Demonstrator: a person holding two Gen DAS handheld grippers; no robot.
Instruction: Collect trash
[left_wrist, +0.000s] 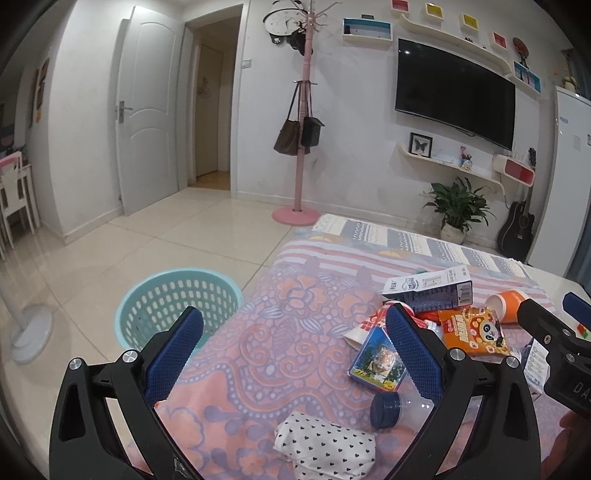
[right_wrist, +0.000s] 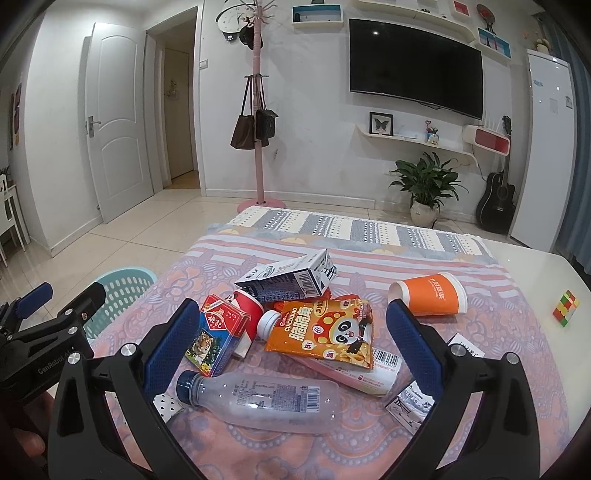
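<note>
Here, my right gripper (right_wrist: 291, 343) hovers with jaws wide and empty over the clear plastic bottle (right_wrist: 258, 400), lying crosswise on the desk just below. My left gripper (left_wrist: 293, 350), equally agape, sits nearer the teal basket (left_wrist: 177, 306).

Wall television (right_wrist: 415, 62); pink coat stand (right_wrist: 258, 110); guitar (right_wrist: 496, 195)

Dim, cool indoor light; sharp centre, fisheye bending and dark vignette at edges.

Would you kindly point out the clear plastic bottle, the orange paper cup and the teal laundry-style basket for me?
clear plastic bottle (right_wrist: 266, 400), right wrist view, on the middle of its transparent body.
orange paper cup (right_wrist: 432, 297), right wrist view, on its orange side wall.
teal basket (left_wrist: 166, 295), left wrist view, on its perforated inner wall.
</note>
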